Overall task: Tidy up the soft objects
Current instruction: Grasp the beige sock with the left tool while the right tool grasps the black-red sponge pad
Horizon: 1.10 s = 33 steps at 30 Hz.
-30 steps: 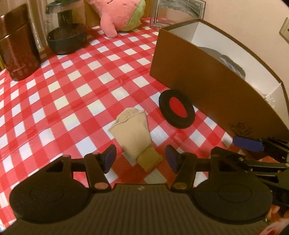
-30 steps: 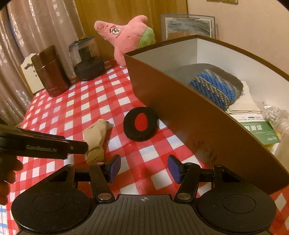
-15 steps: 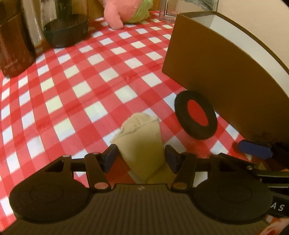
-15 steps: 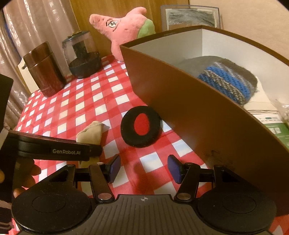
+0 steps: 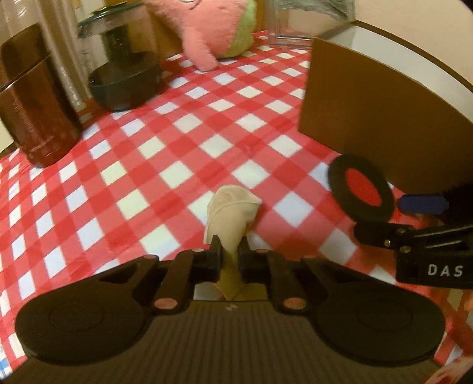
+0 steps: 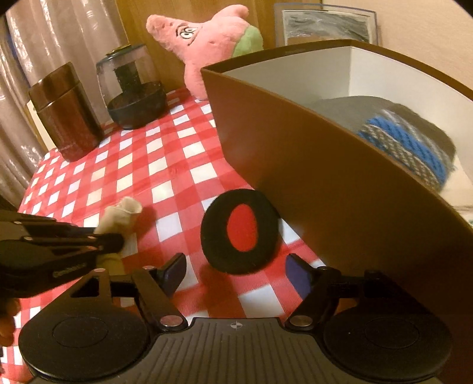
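Observation:
My left gripper (image 5: 230,251) is shut on a beige sock (image 5: 232,211); its free end rests on the red checked tablecloth. The sock also shows in the right wrist view (image 6: 119,218), pinched by the left gripper (image 6: 109,240). A black foam ring with a red centre (image 6: 241,232) lies flat beside the brown box (image 6: 340,189). My right gripper (image 6: 236,273) is open, just in front of the ring, fingers either side of its near edge. The ring (image 5: 362,192) and right gripper finger (image 5: 422,203) also show in the left wrist view.
The box holds a grey and blue knit item (image 6: 408,141). A pink star plush (image 6: 212,44), a dark bowl under a glass dome (image 6: 134,88), a brown canister (image 6: 66,112) and a picture frame (image 6: 325,25) stand at the back. Curtains hang at the left.
My left gripper moved forward over the sock and shut on it. My right gripper moved closer to the black ring and stayed open.

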Motion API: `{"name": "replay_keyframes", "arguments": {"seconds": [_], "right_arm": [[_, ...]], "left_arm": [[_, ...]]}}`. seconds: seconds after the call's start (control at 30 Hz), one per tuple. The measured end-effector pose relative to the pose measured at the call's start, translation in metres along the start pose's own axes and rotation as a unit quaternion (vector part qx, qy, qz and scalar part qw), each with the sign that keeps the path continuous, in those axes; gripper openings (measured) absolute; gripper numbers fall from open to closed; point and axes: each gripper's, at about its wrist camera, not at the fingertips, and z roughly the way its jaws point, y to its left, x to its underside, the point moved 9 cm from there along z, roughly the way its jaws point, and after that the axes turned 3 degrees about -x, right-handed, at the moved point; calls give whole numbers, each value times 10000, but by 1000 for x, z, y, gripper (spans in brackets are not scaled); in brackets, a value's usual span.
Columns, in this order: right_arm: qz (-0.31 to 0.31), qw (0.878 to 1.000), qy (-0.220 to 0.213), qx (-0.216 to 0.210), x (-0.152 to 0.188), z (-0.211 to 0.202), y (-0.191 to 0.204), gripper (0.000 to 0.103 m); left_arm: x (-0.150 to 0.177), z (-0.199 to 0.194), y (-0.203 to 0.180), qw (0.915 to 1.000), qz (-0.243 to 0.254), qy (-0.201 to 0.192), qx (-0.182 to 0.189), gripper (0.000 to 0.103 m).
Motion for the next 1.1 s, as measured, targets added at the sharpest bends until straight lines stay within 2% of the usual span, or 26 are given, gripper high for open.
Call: {"name": "replay_keyframes", "arguments": {"seconds": [0.13, 0.33, 0.4, 0.43, 0.47, 0.73, 1.1], "right_arm": [[-125, 9999, -62, 102, -3, 11, 6, 75], [-94, 9981, -293, 533, -6, 19, 8, 75], [-152, 9969, -338, 699, -6, 20, 8, 69], [-233, 9961, -353, 779, -6, 19, 8, 61], [-289, 9959, -351, 783, -5, 19, 9, 61], [-527, 9978, -149, 384, 15, -1, 18, 59], [-1047, 9944, 135, -102, 73, -48, 53, 59]], "left_arm": [[1, 1, 6, 9999, -96, 88, 29, 10], [7, -1, 6, 9997, -160, 177, 26, 11], [8, -2, 6, 9997, -154, 204, 39, 11], [8, -3, 6, 9997, -143, 213, 32, 11], [8, -3, 6, 9997, -135, 222, 31, 11], [19, -13, 4, 9994, -86, 319, 50, 11], [61, -44, 10, 9990, -61, 448, -55, 11]]}}
